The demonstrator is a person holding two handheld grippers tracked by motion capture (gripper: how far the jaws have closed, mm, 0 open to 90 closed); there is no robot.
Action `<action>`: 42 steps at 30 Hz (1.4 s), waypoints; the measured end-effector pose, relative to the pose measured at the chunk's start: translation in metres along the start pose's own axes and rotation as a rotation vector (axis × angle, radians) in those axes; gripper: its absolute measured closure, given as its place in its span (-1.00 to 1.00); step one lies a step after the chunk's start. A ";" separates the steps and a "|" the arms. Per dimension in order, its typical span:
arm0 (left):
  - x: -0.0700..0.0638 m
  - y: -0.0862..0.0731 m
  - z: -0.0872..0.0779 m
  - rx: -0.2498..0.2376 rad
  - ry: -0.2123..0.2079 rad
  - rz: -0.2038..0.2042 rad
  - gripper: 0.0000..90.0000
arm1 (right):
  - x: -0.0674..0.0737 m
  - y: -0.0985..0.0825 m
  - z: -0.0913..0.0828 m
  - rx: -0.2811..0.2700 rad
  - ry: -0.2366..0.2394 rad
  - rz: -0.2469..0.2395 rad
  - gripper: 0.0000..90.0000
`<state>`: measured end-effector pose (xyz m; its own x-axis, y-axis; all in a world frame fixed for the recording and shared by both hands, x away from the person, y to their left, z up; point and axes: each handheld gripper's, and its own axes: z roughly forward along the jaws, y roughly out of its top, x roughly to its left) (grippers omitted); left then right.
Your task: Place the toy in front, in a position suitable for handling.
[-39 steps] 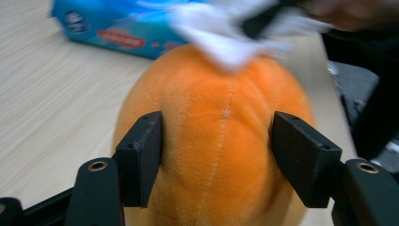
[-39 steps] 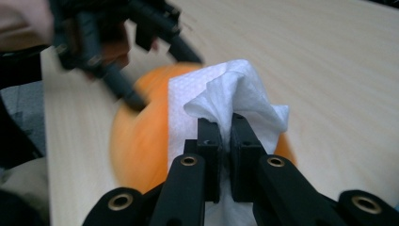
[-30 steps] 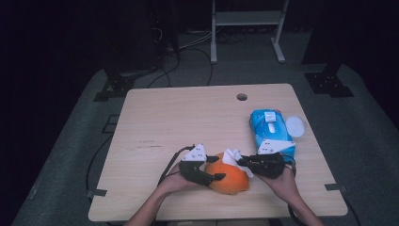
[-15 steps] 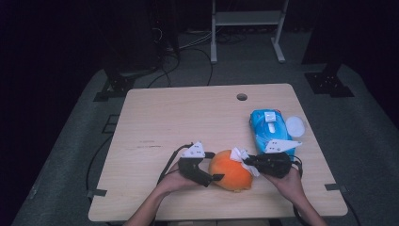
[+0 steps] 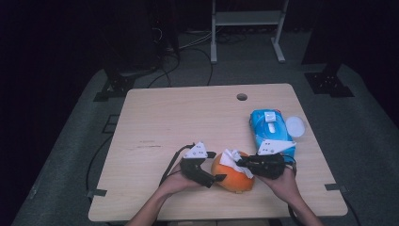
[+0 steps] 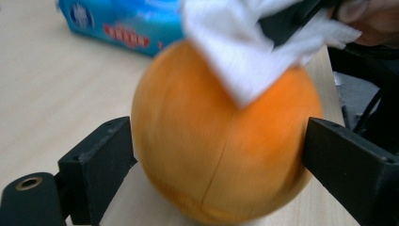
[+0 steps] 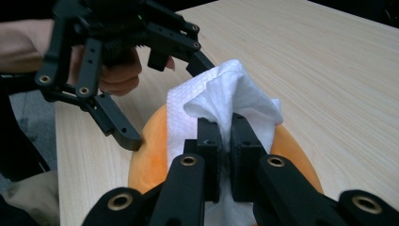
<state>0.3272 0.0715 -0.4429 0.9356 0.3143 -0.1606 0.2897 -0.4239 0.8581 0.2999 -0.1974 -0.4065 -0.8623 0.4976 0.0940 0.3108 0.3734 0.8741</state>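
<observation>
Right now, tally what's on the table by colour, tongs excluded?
Orange: 1, the ball
White: 2, the wipe on the ball and the round lid
Blue: 1, the wipes pack
Total: 4

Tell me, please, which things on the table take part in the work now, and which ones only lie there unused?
In use:
- orange ball, between the open left gripper jaws
- white wipe, pinched by the right gripper on top of the ball

Lying about:
- blue wipes pack
- white round lid beside the pack
</observation>
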 end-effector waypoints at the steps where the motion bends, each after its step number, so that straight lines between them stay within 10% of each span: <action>1: 0.001 -0.002 0.002 0.005 -0.019 -0.022 -0.79 | -0.001 0.000 -0.001 -0.001 -0.001 0.003 0.86; 6: -0.007 0.005 -0.001 -0.004 0.006 0.019 -0.37 | 0.003 0.007 -0.002 0.000 -0.014 -0.015 0.86; 16: -0.028 0.018 0.001 -0.001 0.057 0.111 -0.30 | 0.033 0.027 0.022 0.038 0.021 -0.121 0.87; 25: -0.017 0.008 -0.002 0.028 0.048 0.084 -0.39 | -0.002 0.014 -0.008 0.076 -0.099 -0.038 0.87; 30: -0.006 0.009 -0.004 -0.018 -0.064 -0.041 -0.70 | -0.003 -0.007 -0.015 0.033 -0.054 0.043 0.87; 36: -0.007 0.005 0.002 0.048 -0.083 -0.054 -0.81 | 0.021 -0.010 -0.007 0.045 0.018 -0.003 0.87; 42: -0.005 0.000 0.002 0.064 -0.111 -0.066 -0.71 | 0.011 -0.011 -0.020 0.019 -0.037 0.015 0.86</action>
<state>0.3233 0.0680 -0.4429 0.9297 0.2488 -0.2716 0.3602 -0.4599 0.8116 0.2793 -0.2116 -0.4055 -0.8423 0.5317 0.0889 0.3312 0.3804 0.8635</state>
